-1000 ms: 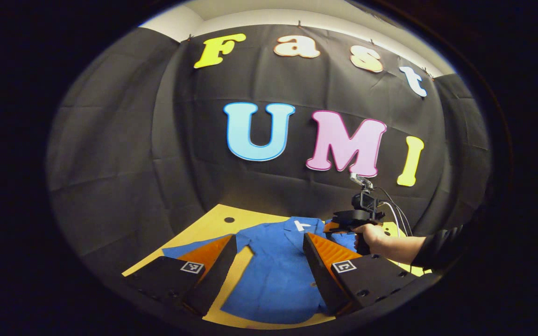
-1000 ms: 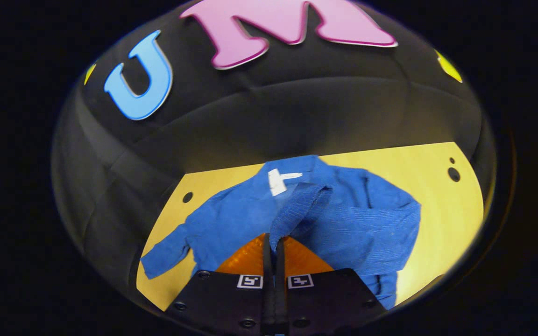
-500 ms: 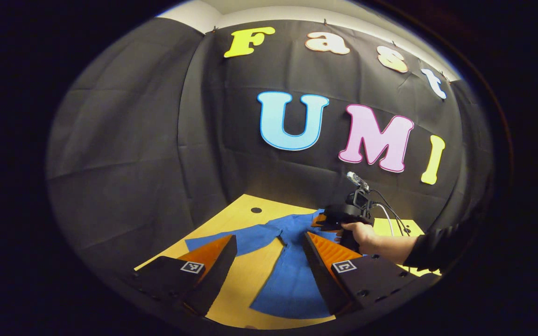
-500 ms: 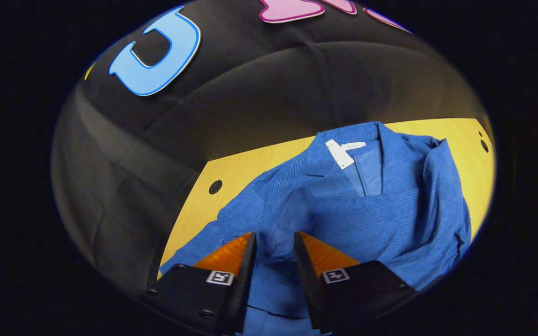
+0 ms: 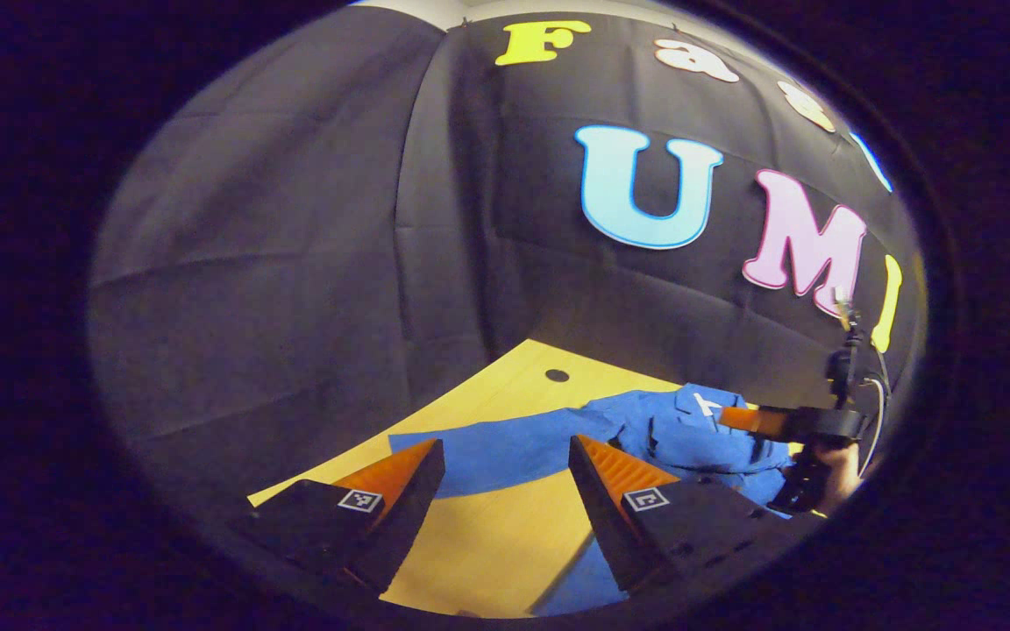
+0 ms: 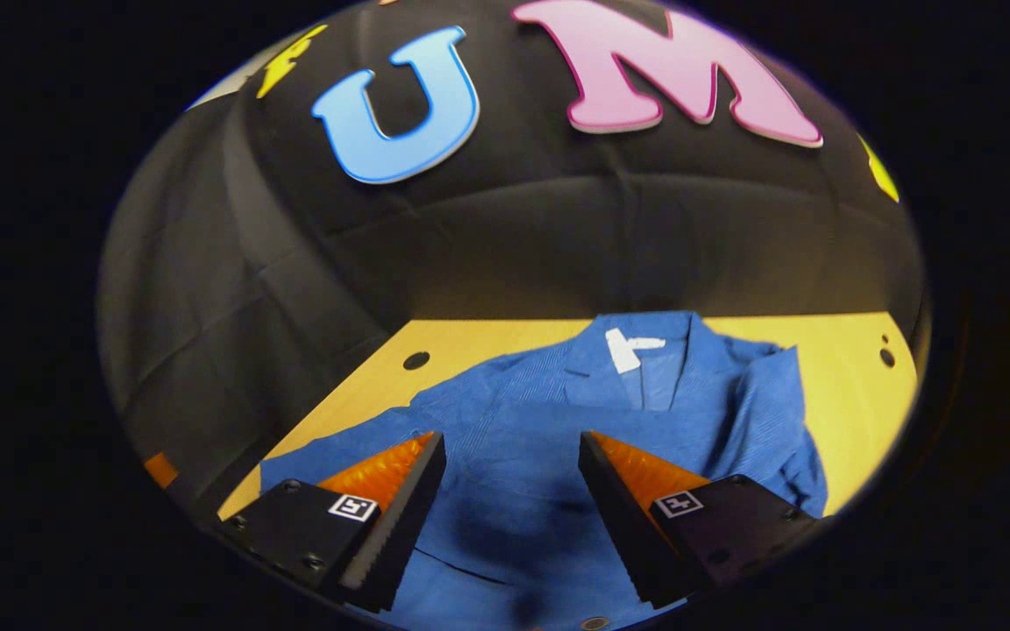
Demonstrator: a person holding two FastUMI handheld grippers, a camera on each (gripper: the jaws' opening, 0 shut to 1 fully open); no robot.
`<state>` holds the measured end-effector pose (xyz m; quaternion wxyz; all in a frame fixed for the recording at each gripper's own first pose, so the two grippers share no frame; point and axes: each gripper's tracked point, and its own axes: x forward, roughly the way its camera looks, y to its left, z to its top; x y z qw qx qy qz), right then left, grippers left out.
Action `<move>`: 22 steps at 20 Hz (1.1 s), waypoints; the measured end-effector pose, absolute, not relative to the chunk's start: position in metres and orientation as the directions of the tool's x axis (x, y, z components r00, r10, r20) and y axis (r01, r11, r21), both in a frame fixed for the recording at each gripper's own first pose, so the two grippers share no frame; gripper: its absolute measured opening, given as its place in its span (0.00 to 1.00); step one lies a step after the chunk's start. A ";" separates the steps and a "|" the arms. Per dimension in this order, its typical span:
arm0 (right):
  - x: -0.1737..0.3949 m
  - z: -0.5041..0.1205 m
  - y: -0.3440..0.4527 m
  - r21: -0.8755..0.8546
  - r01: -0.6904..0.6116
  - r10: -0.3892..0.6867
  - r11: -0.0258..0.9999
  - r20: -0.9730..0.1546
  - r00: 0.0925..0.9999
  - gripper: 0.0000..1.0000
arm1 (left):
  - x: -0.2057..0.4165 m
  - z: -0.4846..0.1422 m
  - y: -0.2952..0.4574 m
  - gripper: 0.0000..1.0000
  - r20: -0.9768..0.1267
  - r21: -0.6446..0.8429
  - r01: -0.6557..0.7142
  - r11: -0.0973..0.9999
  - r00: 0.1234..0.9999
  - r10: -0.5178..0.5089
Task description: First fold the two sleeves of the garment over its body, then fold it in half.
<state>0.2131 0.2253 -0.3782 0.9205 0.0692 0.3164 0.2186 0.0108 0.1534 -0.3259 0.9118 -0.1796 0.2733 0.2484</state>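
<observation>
A blue garment [image 6: 540, 412] lies flat on the yellow table [image 6: 847, 386], collar and white label [image 6: 632, 346] at the far side. One sleeve [image 6: 768, 412] is folded over the body at the right. The other sleeve [image 5: 487, 447] stretches out flat to the left. My right gripper [image 6: 512, 443] hovers open over the body with nothing between its fingers. My left gripper [image 5: 505, 447] is open just above the table, with the outstretched sleeve right beyond its fingertips. In the left gripper view the right gripper [image 5: 746, 419] shows at the far right over the garment, held by a hand [image 5: 829, 482].
The black cloth wall closes off the back and left of the table. Small round holes [image 6: 416, 360] [image 6: 885, 357] mark the tabletop near its far corners. Bare yellow table [image 5: 479, 543] lies in front of the spread sleeve.
My right gripper opened and let go of the sleeve, which now lies over the body, then drew back. My left gripper swung left until the spread sleeve lay before it.
</observation>
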 end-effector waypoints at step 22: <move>0.122 -0.350 0.027 0.091 -0.216 0.233 0.972 -0.448 0.863 0.98 | 0.038 -0.487 0.206 0.11 -0.889 -0.102 -0.681 0.725 0.389 0.240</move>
